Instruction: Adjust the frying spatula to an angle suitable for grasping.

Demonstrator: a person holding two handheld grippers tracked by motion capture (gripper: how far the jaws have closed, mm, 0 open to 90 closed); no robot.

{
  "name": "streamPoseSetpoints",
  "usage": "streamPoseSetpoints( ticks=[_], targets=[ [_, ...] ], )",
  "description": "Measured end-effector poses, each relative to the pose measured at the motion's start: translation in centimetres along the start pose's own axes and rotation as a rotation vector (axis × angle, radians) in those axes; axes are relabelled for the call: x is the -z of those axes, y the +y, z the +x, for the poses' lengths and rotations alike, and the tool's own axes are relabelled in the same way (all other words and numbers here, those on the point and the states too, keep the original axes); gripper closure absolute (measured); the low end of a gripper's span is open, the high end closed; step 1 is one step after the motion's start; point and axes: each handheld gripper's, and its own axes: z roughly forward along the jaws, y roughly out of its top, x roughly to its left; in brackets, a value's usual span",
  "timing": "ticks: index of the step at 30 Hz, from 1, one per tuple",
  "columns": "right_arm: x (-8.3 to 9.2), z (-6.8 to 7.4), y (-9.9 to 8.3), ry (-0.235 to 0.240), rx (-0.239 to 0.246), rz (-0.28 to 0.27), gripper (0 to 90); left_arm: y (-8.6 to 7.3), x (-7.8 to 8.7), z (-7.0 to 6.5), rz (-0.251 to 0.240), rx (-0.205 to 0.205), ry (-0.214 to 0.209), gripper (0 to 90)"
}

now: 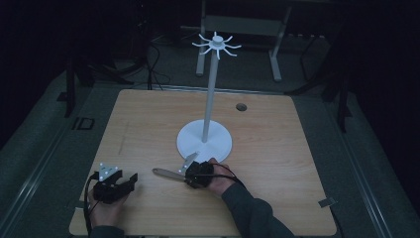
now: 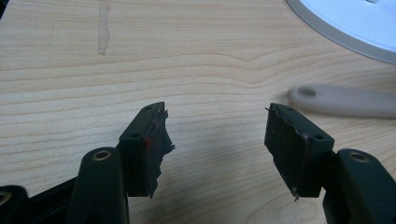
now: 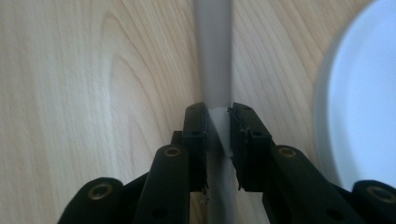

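A grey-handled utensil (image 1: 161,172) lies low over the wooden table (image 1: 148,124), its handle end pointing left and a silvery part (image 1: 189,160) angled toward the stand. My right gripper (image 1: 188,176) is shut on its handle; in the right gripper view the pads (image 3: 198,128) press both sides of the grey handle (image 3: 212,56) at the gripper (image 3: 217,112). My left gripper (image 1: 130,178) rests at the front left, open, with bare wood between its jaws (image 2: 217,116). The handle's end (image 2: 345,100) appears blurred just beyond its right jaw.
A white stand with a round base (image 1: 218,144), a tall pole (image 1: 210,89) and a crown of hooks (image 1: 216,44) rises at the table's middle. Its base edge (image 3: 364,93) lies close to the right gripper's right. A cable hole (image 1: 241,106) sits far back.
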Motion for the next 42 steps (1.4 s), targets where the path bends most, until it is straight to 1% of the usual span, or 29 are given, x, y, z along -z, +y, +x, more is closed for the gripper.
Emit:
streamPoseSetpoints(
  ticks=[2,5,8,12,13,14,15,16,17,18,19,20,22,25,28,29,31,33,36,42],
  targets=[
    [0.4,-0.1,-0.5,-0.011,-0.006,0.001,76.9,0.0,0.0,0.0,0.001,-0.003,0.0,39.1],
    [1.2,-0.3,-1.4,-0.022,-0.017,-0.019,77.0,0.0,0.0,-0.1,0.002,-0.003,0.001,39.1],
    [2.3,-0.6,-2.3,-0.049,-0.03,-0.027,77.0,0.0,-0.1,-0.1,0.004,-0.002,0.0,39.1],
    [3.8,-1.8,-3.9,-0.082,-0.096,-0.05,77.0,0.0,-0.1,-0.1,0.004,-0.004,0.0,39.1],
    [4.2,-2.1,-4.4,-0.095,-0.114,-0.047,77.0,0.0,-0.1,-0.2,0.004,-0.004,-0.001,39.1],
    [4.5,-2.5,-5.0,-0.12,-0.125,-0.029,77.0,0.0,-0.1,-0.2,0.006,-0.005,0.0,39.1],
    [4.7,-2.9,-5.7,-0.135,-0.149,-0.023,77.0,0.0,-0.1,-0.2,0.007,-0.005,0.0,39.1],
    [5.1,-3.4,-6.4,-0.129,-0.169,-0.03,77.1,0.0,-0.2,-0.2,0.01,-0.007,0.001,39.1],
    [5.1,-3.4,-6.4,-0.129,-0.169,-0.03,77.1,0.0,-0.2,-0.2,0.01,-0.007,0.001,39.1],
    [5.5,-3.8,-7.2,-0.126,-0.207,-0.041,77.1,0.0,-0.2,-0.2,0.012,-0.009,0.001,39.1],
    [6.2,-4.7,-8.6,-0.147,-0.256,-0.037,77.0,0.0,-0.3,-0.2,0.011,-0.009,0.001,39.1],
    [6.5,-5.0,-9.1,-0.155,-0.278,-0.034,77.1,0.0,-0.3,-0.3,0.013,-0.01,0.001,39.1],
    [6.9,-5.6,-10.0,-0.169,-0.302,-0.026,77.1,0.0,-0.3,-0.3,0.015,-0.012,0.0,39.1],
    [7.2,-6.3,-10.7,-0.172,-0.336,-0.013,77.0,0.0,-0.4,-0.3,0.018,-0.011,0.001,39.1],
    [6.9,-6.6,-10.9,-0.175,-0.337,0.009,77.1,0.0,-0.4,-0.4,0.019,-0.013,0.0,39.1],
    [6.9,-6.6,-10.9,-0.175,-0.337,0.009,77.1,0.0,-0.4,-0.4,0.019,-0.013,0.0,39.1],
    [6.5,-6.8,-10.9,-0.167,-0.338,0.025,77.1,0.0,-0.4,-0.3,0.018,-0.011,-0.001,39.1],
    [6.4,-6.9,-10.8,-0.162,-0.342,0.026,77.0,0.0,-0.4,-0.3,0.018,-0.011,-0.001,39.1],
    [6.5,-7.3,-10.7,-0.142,-0.344,0.039,76.1,0.0,-0.4,-0.4,0.023,-0.018,-0.003,39.1],
    [5.8,-7.6,-10.1,-0.138,-0.327,0.068,72.7,0.0,-0.4,-0.4,0.021,-0.019,-0.003,39.1]
  ],
)
